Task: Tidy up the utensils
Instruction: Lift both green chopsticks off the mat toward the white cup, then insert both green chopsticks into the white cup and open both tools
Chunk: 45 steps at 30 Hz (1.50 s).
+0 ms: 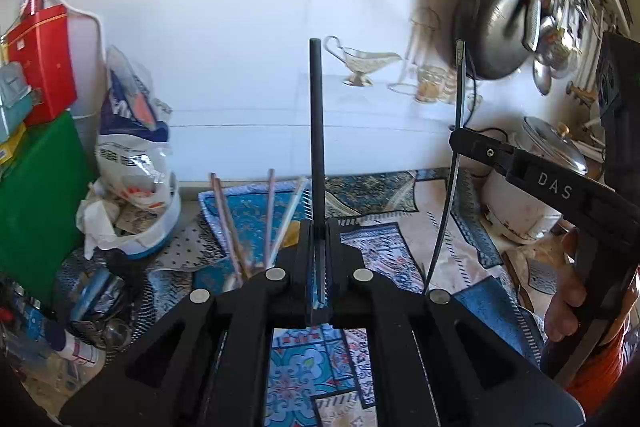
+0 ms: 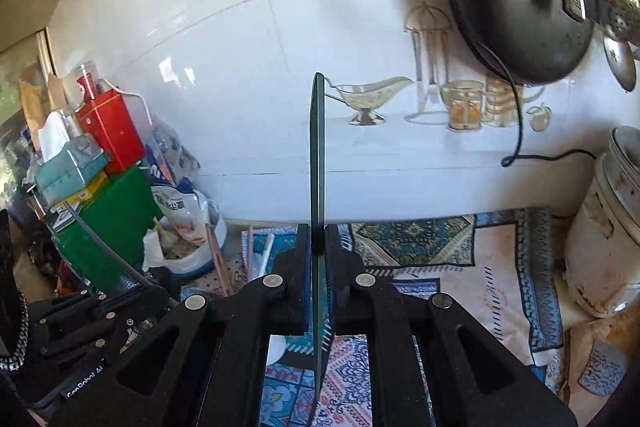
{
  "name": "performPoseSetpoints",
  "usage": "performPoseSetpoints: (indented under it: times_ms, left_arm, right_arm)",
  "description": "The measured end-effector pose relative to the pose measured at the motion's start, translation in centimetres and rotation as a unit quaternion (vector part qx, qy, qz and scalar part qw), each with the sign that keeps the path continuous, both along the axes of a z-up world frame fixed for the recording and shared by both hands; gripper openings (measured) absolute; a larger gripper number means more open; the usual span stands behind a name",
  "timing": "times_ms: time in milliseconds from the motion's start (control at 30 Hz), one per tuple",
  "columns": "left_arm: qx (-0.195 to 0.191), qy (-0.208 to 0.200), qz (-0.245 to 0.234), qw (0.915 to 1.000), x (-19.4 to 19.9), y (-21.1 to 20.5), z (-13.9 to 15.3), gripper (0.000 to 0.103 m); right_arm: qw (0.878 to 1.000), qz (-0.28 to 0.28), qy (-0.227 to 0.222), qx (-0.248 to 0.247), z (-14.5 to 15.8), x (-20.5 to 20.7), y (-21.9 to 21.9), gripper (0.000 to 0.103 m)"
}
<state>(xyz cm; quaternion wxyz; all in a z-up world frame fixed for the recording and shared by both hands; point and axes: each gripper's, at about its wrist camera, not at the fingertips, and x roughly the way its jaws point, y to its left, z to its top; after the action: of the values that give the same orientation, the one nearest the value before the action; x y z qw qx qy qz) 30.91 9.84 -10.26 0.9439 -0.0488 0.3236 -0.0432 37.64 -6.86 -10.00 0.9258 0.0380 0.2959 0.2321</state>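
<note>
Item: two slender utensils, each clamped upright between closed jaws — a dark chopstick-like rod (image 1: 316, 131) in the left gripper (image 1: 319, 247), a thin flat dark utensil handle (image 2: 318, 163) in the right gripper (image 2: 319, 251), both raised above the patterned blue cloth (image 1: 384, 247) before the white tiled wall (image 1: 224, 47). Adjacent: pale chopsticks (image 1: 236, 227) standing in a holder just left of the left gripper, a white bag (image 1: 132, 155), a red tin (image 1: 40, 67). Step, as judged: carrying phase; the next move calls for aligning each tip over the holder and lowering before release.
</note>
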Motion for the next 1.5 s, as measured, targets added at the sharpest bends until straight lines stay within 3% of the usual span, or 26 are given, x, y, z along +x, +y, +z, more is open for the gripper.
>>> performPoseSetpoints:
  times_ms: [300, 700, 900, 1200, 1500]
  left_arm:
    - [-0.004, -0.001, 0.034, 0.9994, 0.7, 4.8, -0.4, 0.003]
    - [-0.016, 0.048, 0.035, 0.9981, 3.8, 8.1, -5.5, 0.003]
    - [-0.018, 0.082, 0.027, 0.9961, 4.8, 8.5, -8.1, 0.003]
    - [-0.030, 0.137, 0.018, 0.9900, 5.8, 8.5, -11.2, 0.003]
    - [-0.021, 0.151, 0.023, 0.9881, 5.6, 7.8, -10.7, 0.003]
  right_arm:
    - [0.999, 0.042, -0.001, -0.006, -1.5, 1.7, 6.2, 0.006]
    - [0.998, 0.043, 0.051, -0.018, -7.0, 4.7, 11.0, 0.006]
    - [0.996, 0.042, 0.063, -0.035, -9.2, 4.8, 12.1, 0.006]
    - [0.988, 0.060, 0.121, -0.070, -12.4, 4.2, 12.2, 0.006]
    - [0.976, 0.093, 0.164, -0.108, -12.8, 3.3, 11.7, 0.009]
